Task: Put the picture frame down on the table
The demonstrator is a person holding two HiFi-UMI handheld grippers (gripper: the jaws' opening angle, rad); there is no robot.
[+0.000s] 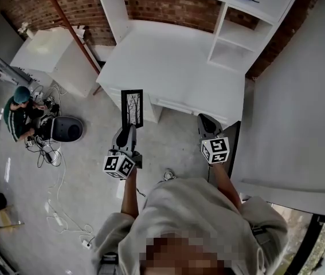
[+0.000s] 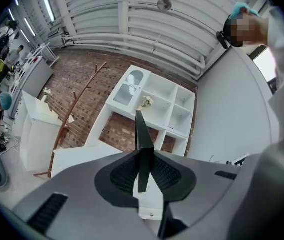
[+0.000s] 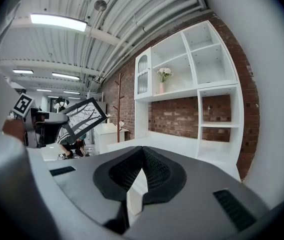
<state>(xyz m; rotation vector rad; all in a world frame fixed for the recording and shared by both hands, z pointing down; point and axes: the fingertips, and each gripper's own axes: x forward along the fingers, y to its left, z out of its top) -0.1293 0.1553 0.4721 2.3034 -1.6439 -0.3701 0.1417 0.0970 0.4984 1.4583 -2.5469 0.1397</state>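
A black picture frame [image 1: 132, 107] with a bare-tree print hangs upright over the floor, just off the front edge of the white table [image 1: 173, 62]. My left gripper [image 1: 129, 128] is shut on its lower edge. In the left gripper view the frame [image 2: 143, 144] stands edge-on between the two pads, with the table [image 2: 74, 159] beyond. My right gripper [image 1: 205, 121] hovers by the table's front right corner, shut and holding nothing. The right gripper view shows the frame [image 3: 84, 116] tilted at the left, and the table [image 3: 154, 141] ahead.
A white shelf unit [image 1: 248, 16] stands at the table's back right against a brick wall. A white cabinet [image 1: 53, 53] and a red coat stand [image 1: 70, 22] are to the left. A person [image 1: 19, 113] sits on the floor among cables. A grey wall [image 1: 300, 96] runs along the right.
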